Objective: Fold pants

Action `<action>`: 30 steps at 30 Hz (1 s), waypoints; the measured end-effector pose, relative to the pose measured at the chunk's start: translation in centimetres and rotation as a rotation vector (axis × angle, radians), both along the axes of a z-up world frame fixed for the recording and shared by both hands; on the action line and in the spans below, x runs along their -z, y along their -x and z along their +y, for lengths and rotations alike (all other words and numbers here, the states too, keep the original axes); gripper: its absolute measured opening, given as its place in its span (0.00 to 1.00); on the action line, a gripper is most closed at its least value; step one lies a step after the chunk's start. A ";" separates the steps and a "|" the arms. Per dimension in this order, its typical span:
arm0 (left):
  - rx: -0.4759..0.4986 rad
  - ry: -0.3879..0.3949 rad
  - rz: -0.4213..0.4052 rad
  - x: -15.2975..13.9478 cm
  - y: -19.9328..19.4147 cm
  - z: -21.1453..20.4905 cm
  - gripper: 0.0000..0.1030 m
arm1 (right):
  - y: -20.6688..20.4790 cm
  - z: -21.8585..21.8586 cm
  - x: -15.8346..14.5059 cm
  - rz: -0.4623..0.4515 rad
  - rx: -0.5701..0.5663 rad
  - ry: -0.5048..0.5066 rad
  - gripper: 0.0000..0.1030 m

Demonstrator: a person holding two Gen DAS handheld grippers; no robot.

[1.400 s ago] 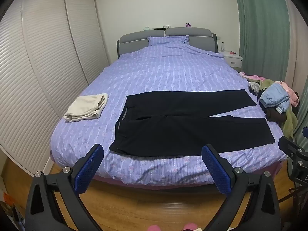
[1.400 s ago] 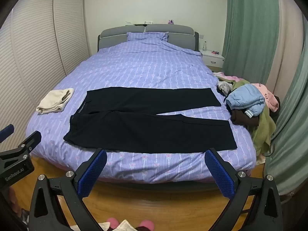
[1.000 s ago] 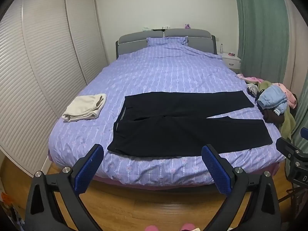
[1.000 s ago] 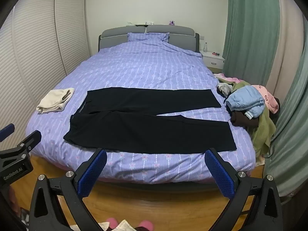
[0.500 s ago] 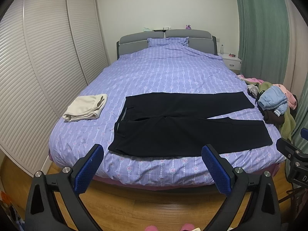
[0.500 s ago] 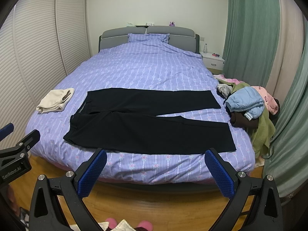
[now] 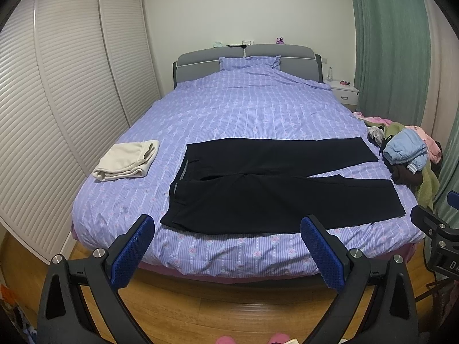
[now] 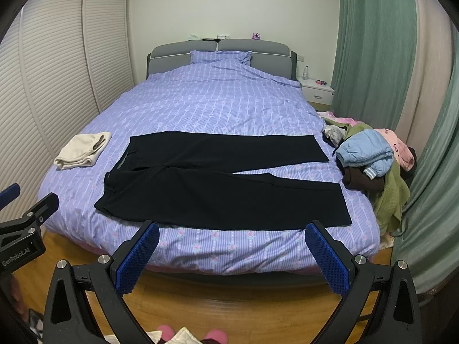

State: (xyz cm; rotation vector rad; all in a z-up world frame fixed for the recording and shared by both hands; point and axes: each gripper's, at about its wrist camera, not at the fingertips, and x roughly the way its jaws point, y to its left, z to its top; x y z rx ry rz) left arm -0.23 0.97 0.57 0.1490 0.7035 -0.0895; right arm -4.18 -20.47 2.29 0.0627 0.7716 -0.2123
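Black pants (image 7: 275,183) (image 8: 223,183) lie spread flat across the near part of the purple bed (image 7: 246,109) (image 8: 206,100). The waistband is at the left and both legs run to the right, slightly apart at the hems. My left gripper (image 7: 228,226) hangs open over the wooden floor, short of the bed's foot edge, holding nothing. Likewise open and empty, my right gripper (image 8: 232,232) hovers before the same edge. The right gripper's body shows at the right rim of the left wrist view, and the left gripper's at the left rim of the right wrist view.
A folded cream garment (image 7: 127,160) (image 8: 83,150) lies on the bed left of the pants. A heap of clothes (image 7: 407,154) (image 8: 373,157) sits at the bed's right side by green curtains (image 8: 373,43). Louvred wardrobe doors (image 7: 57,86) line the left wall. A nightstand (image 8: 315,91) stands at the back right.
Both views have shifted only slightly, a small drift back from the bed. The pants lie unchanged and both grippers stay open.
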 end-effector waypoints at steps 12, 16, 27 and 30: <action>0.002 0.001 -0.004 -0.1 -0.1 0.2 1.00 | -0.1 0.1 -0.1 -0.005 -0.001 0.001 1.00; -0.002 0.002 -0.006 -0.2 -0.1 0.2 1.00 | -0.1 0.1 -0.1 -0.006 -0.001 0.001 1.00; 0.000 0.004 -0.011 0.0 0.1 0.2 1.00 | -0.2 0.2 -0.2 -0.007 -0.002 0.002 1.00; -0.001 0.004 -0.010 0.0 0.1 0.2 1.00 | -0.2 0.2 -0.2 -0.006 -0.002 0.002 1.00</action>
